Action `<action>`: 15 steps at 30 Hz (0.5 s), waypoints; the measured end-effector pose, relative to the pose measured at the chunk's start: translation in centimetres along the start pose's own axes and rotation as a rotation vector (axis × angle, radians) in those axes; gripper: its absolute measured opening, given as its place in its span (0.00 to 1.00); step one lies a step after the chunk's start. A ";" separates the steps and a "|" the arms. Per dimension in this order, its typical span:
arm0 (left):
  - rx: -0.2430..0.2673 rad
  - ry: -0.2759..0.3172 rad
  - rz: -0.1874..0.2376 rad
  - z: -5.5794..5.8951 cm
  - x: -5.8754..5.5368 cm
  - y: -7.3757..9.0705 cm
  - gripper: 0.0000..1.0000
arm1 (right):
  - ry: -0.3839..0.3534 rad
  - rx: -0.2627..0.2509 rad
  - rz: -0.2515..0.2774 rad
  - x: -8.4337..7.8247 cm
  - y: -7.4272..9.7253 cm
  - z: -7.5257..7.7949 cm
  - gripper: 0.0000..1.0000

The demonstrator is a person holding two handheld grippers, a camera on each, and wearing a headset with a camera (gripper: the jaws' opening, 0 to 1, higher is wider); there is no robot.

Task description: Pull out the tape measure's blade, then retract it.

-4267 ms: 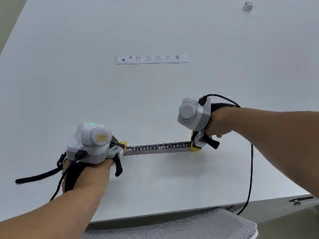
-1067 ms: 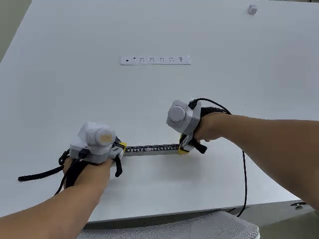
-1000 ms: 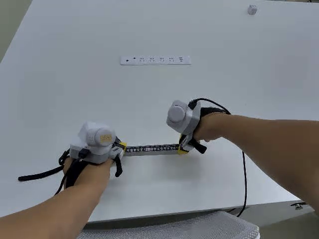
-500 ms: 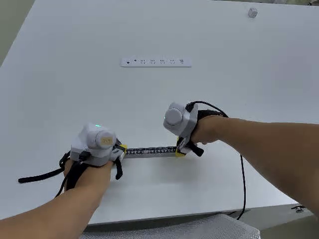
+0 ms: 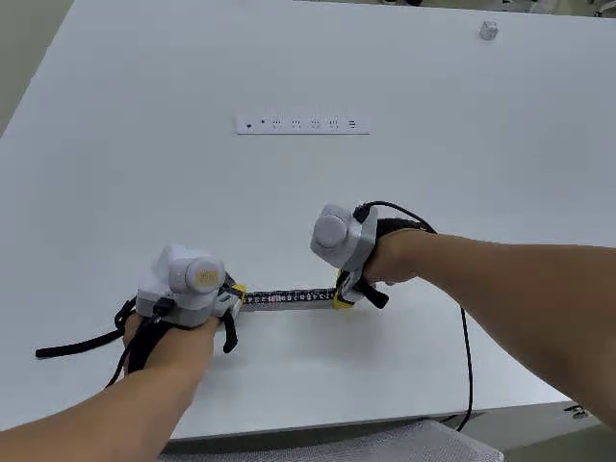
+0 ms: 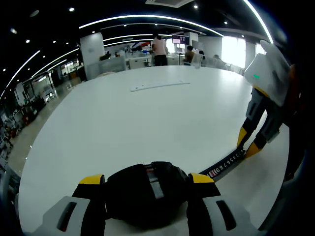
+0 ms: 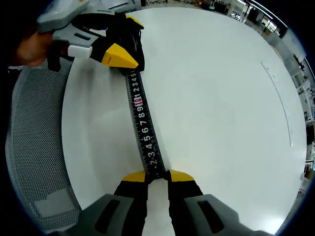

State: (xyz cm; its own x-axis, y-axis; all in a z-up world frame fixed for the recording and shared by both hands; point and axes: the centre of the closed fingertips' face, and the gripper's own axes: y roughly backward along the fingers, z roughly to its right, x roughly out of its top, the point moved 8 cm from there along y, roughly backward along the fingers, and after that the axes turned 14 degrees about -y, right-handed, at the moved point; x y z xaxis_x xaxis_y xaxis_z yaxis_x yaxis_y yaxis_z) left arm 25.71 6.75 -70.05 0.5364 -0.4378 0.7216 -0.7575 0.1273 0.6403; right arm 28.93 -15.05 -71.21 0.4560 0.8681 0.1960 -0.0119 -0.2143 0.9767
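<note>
Head view: squeezed the tape measure [image 6: 147,192] tight in the left gripper [image 5: 233,292], pinched the blade [image 5: 287,296] end in the right gripper [image 5: 342,297]. Ran flat along the worktop [image 5: 289,192], straight between both, near together.

Bright, even overhead light fell on the matte white tabletop [image 5: 144,144], leaving soft, faint shadows and no harsh glare. Ceiling strip lights [image 6: 147,18] bowed in the left gripper view's fisheye; focus stayed sharp.
</note>
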 end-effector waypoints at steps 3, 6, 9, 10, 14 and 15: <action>-0.001 -0.001 0.004 0.0 0.0 0.0 0.63 | 0.001 0.001 0.002 0.1 0.0 -0.1 0.15; -0.002 0.000 0.004 0.0 0.0 0.0 0.63 | -0.001 0.004 0.004 0.2 -0.1 -0.2 0.15; -0.001 0.001 0.005 0.0 0.0 0.0 0.63 | 0.001 0.005 0.007 0.4 -0.1 -0.3 0.15; -0.001 0.001 0.005 0.0 0.0 -0.1 0.63 | 0.002 0.006 0.009 0.5 -0.2 -0.2 0.15; -0.001 -0.002 0.006 0.0 0.0 -0.1 0.63 | 0.002 0.008 0.014 0.8 -0.3 -0.4 0.15; -0.001 -0.002 0.006 0.0 0.0 -0.1 0.63 | 0.003 0.008 0.015 0.8 -0.3 -0.4 0.15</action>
State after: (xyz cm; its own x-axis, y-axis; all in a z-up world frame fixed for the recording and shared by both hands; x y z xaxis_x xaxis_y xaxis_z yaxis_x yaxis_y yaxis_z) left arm 25.73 6.73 -70.13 0.5311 -0.4389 0.7248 -0.7602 0.1310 0.6363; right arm 28.97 -14.11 -71.28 0.4536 0.8660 0.2106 -0.0115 -0.2306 0.9730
